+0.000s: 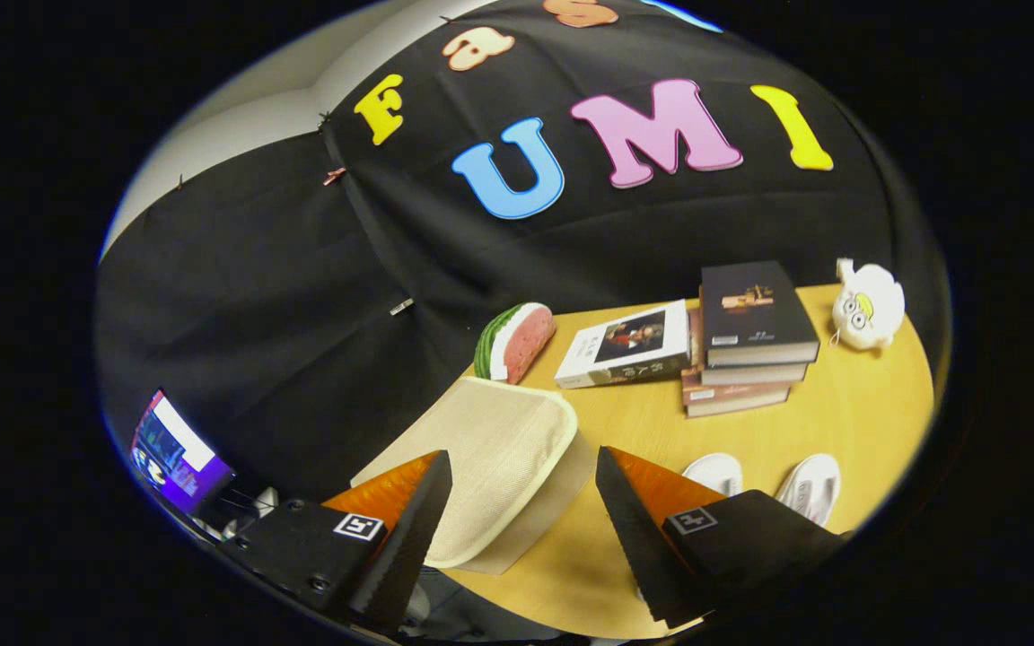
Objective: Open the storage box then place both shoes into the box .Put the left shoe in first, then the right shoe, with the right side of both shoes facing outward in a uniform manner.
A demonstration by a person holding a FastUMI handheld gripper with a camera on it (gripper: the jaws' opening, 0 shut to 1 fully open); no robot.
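Note:
A beige fabric storage box (pixel 495 458) with its lid down sits on the wooden table (pixel 849 404), at the table's near left corner. My gripper (pixel 521 475) hovers above it, open, with the box's right part showing between the two fingers and nothing held. Two white shoes (pixel 768 480) lie side by side on the table just beyond the right finger (pixel 638 529), toes pointing away. The right finger hides their heels.
A stack of books (pixel 750 341) and a single white book (pixel 629 345) lie at the back of the table. A watermelon-slice toy (pixel 517 341) stands behind the box. A white plush toy (pixel 867 305) sits at the far right. A lit screen (pixel 171 458) glows off the table's left.

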